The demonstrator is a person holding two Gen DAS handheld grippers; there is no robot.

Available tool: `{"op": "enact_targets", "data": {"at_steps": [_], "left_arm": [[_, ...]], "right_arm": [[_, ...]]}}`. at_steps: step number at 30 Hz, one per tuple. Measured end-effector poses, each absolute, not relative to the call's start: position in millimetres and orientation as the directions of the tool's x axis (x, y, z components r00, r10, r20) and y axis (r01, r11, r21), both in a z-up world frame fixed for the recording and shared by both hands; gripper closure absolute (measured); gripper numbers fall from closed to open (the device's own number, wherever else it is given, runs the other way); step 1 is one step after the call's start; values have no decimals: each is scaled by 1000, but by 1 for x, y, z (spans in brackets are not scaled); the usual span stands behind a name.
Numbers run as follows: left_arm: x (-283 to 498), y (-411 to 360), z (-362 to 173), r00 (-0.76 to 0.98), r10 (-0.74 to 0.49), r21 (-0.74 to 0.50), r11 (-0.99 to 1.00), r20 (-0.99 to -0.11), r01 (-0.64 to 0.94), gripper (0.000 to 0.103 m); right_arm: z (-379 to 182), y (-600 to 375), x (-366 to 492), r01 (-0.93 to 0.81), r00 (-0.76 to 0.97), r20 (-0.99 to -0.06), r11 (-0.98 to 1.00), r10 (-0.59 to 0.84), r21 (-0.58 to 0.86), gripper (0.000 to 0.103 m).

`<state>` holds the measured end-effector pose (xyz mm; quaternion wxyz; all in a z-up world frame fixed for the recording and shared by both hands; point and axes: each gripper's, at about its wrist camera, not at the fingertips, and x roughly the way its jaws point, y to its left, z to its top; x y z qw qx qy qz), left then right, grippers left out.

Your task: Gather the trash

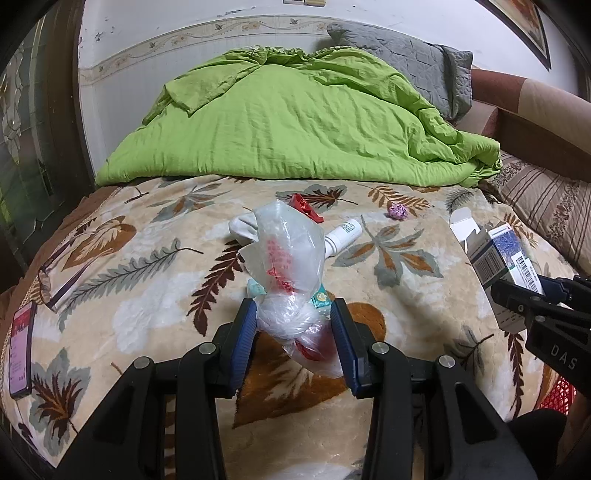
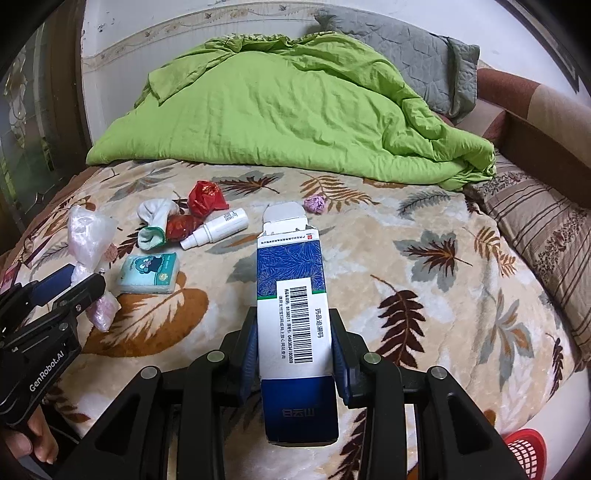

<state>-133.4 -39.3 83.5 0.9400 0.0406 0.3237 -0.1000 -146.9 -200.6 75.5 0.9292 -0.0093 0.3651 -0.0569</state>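
Left gripper (image 1: 293,325) clamped on crumpled plastic bag (image 1: 284,251), bag standing up from pads above leaf blanket (image 1: 406,314). Right gripper (image 2: 294,347) pinching open medicine box (image 2: 291,295), long axis running forward along fingers. Red basket (image 2: 526,452) low right, nearer right gripper; likely drop point.

Both pictures are bright and sharp with soft, even light, only faint shadows, dark rounded corners, and a wall (image 1: 229,22) that bends near the edges.
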Motion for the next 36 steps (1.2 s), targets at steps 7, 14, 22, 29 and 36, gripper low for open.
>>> {"op": "enact_targets", "data": {"at_steps": [7, 14, 22, 29, 36], "left_arm": [[-134, -40, 84, 770, -161, 9, 977, -617, 212, 63], [-133, -38, 83, 771, -164, 12, 976, -616, 217, 63], [-133, -38, 83, 771, -165, 11, 976, -616, 217, 63], [-134, -41, 82, 768, -173, 8, 974, -617, 225, 63], [-138, -46, 81, 764, -196, -1, 969, -615, 248, 63]], "right_arm": [[74, -195, -148, 98, 731, -669, 991, -135, -93, 65], [74, -192, -149, 98, 735, -662, 989, -148, -112, 65], [74, -192, -149, 99, 735, -661, 989, -148, -111, 65], [74, -192, -150, 100, 737, -660, 989, -149, -111, 65], [74, -193, -150, 99, 739, -658, 989, -148, -111, 65]]}}
